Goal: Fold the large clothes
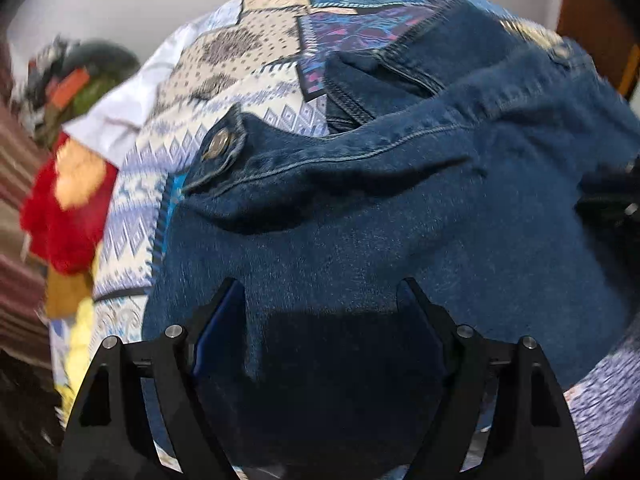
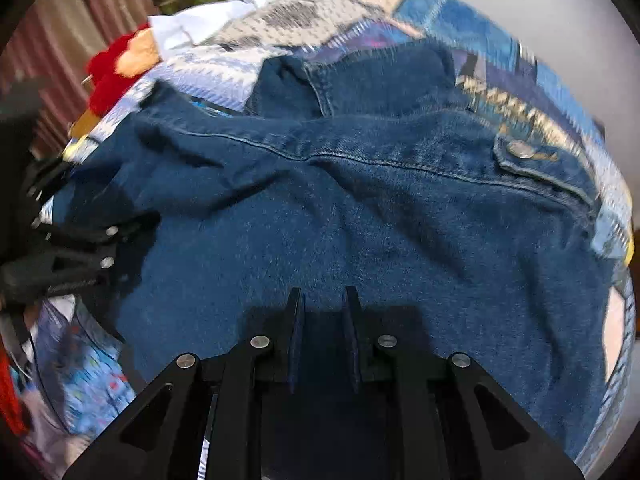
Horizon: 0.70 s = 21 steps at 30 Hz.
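Note:
A dark blue denim jacket (image 1: 360, 220) lies spread on a patterned bedspread (image 1: 256, 48), with metal snap buttons at its waistband tabs. It also fills the right wrist view (image 2: 360, 208). My left gripper (image 1: 320, 292) hovers just above the denim with its jaws wide apart and nothing between them. My right gripper (image 2: 323, 300) is over the same panel of denim, its jaws a narrow gap apart with only the cloth below showing through. The left gripper also shows in the right wrist view (image 2: 76, 248) at the left edge of the jacket.
A red and yellow plush toy (image 1: 68, 208) lies at the bed's left side, also in the right wrist view (image 2: 116, 64). A white cloth (image 1: 128, 104) and a cluttered pile (image 1: 80, 76) lie beyond it. Striped curtains (image 2: 80, 12) hang at the left.

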### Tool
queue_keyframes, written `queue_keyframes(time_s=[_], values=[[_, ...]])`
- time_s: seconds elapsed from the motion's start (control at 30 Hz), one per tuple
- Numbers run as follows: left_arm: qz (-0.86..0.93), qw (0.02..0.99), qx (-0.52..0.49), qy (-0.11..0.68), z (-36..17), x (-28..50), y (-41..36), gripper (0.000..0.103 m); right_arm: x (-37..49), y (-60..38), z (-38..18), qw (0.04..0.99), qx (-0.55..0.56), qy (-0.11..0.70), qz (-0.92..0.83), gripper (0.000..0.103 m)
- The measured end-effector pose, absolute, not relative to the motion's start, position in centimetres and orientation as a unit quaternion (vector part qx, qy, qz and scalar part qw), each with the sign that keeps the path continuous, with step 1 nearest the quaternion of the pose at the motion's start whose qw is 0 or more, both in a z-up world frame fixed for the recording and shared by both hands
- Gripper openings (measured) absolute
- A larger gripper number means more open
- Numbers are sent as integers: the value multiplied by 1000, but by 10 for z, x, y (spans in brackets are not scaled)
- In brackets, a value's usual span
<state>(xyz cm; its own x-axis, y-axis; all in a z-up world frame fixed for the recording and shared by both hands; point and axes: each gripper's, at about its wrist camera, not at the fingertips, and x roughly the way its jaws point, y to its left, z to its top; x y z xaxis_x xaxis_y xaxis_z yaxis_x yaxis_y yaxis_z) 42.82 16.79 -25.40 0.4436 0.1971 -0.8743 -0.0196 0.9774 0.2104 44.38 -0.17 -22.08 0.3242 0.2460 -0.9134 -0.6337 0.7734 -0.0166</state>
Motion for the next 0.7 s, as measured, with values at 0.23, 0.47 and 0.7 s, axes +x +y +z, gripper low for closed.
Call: queue_keyframes(time_s=[0.23,0.47,0.7], values=[[57,848,107,516,-253,419,173,79,424,-37,-214,801,-274,473,243,16],[80,843,112,520,-253,392,177,79,421,-67,-204,812,-256,474,224,16],[103,856,6,507,-253,362,214,79,418,-97,-200,829,-225,473,194,16]])
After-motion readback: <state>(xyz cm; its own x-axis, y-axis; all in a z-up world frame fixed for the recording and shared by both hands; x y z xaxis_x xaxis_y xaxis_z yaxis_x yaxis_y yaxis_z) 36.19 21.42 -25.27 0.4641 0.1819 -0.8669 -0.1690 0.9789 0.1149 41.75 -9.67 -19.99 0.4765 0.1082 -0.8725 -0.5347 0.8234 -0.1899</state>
